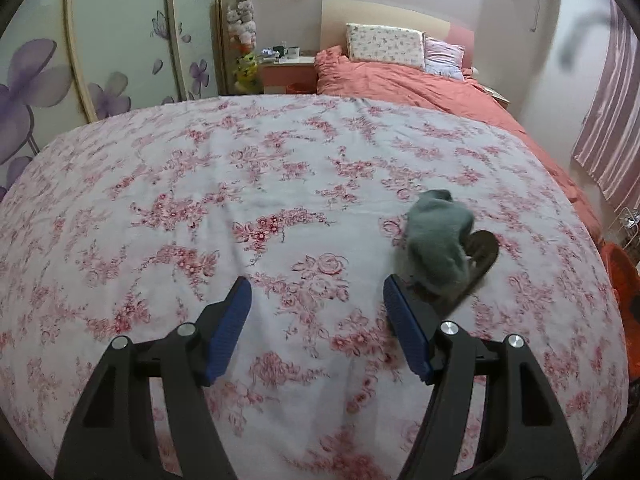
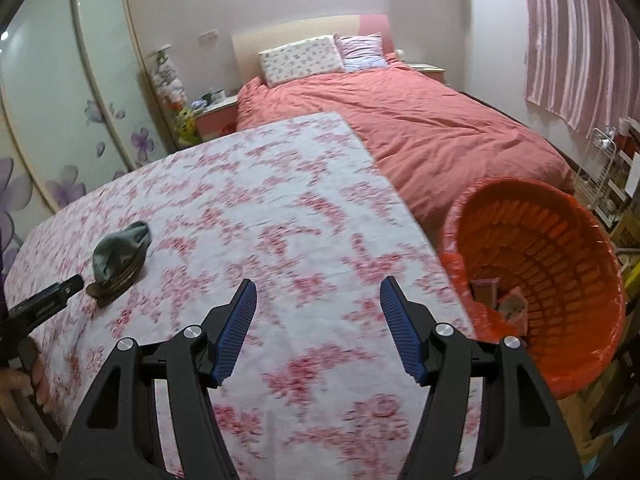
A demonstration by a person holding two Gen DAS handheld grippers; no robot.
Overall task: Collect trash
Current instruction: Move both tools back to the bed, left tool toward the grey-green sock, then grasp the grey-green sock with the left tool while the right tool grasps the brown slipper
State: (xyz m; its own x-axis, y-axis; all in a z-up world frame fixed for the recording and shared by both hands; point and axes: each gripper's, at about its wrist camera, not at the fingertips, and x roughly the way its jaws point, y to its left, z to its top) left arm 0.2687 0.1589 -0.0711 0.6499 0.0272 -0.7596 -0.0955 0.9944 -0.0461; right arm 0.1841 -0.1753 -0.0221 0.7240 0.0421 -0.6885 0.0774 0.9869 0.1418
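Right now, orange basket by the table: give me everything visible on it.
The orange basket is round, plastic-looking, with lattice walls, and appears tilted so its mouth faces the right wrist camera. A thin orange bag seems to line it, bunched over the rim. A few flat pinkish and tan packets lie at the bottom; otherwise it looks mostly empty. It sits beside the floral-covered table, near the foot of the bed. No gripper touches it. The left wrist view shows only an orange sliver.
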